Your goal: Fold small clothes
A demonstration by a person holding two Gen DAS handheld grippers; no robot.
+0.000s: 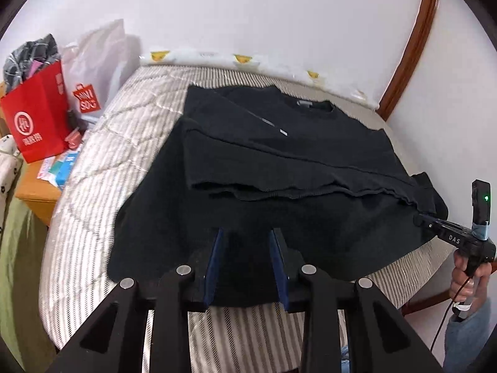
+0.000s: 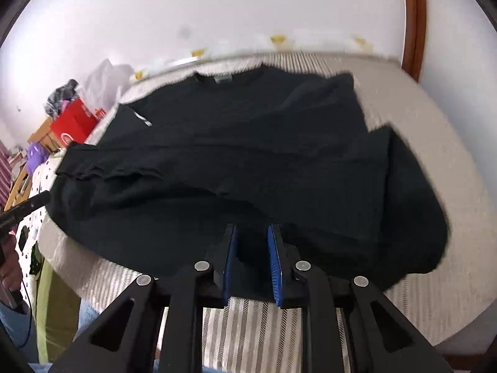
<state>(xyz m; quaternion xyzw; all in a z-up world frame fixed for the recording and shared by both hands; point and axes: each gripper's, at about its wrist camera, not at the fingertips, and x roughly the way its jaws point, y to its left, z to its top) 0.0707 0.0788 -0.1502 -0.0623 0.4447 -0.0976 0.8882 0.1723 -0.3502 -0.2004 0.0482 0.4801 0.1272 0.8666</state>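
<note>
The black T-shirt [image 1: 279,161] lies partly folded across the striped bed [image 1: 102,143], collar toward the frame's top. Both claws, left [image 1: 247,237] and right [image 2: 253,236], hover slightly parted and empty over its near hem.

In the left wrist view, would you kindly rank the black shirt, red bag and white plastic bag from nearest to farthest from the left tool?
1. Black shirt, directly ahead of the left tool.
2. Red bag, far left.
3. White plastic bag, behind it.
</note>
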